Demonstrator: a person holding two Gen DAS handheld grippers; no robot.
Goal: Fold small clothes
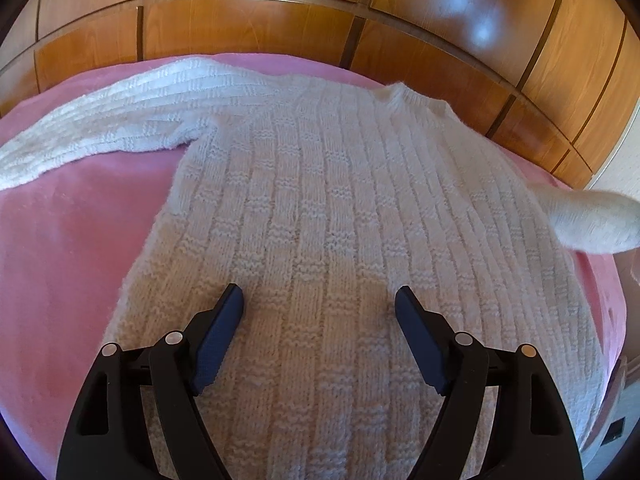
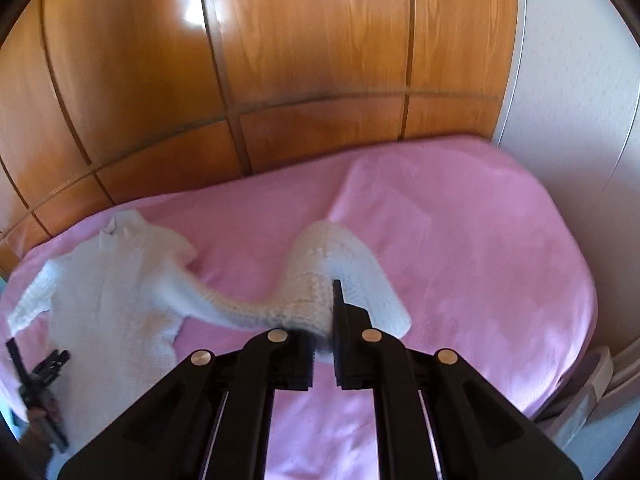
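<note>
Knitwear covers most of the pink bed [image 1: 72, 240]: a small white sweater [image 1: 320, 200] lies flat on its back or front, hem toward the person, collar toward the wooden wardrobe [image 1: 280, 20]. One sleeve [image 1: 100, 120] stretches out flat to the side in the left wrist view, which suggests the body has been spread smooth so the folds land cleanly.

The left claw [image 1: 319, 304] rests low over the lower body of the sweater, its blue pads well apart with only flat knit beneath them and nothing pinched. Placed there, it probably serves as an anchor so the garment does not slide while the other side is worked.

The right claw [image 2: 323, 320] is clamped on the other sleeve [image 2: 320, 264] near its cuff end. The sleeve rises off the blanket in an arch from the shoulder to the jaws, and the free cuff hangs beyond them. Gripping near the end gives control over the whole length, so it can be carried across the chest in a single sweep.

By my reading, the sleeve fold is just starting; the far sleeve and the body folds remain. The loose, stretchy knit may sag or drag the shoulder along.
</note>
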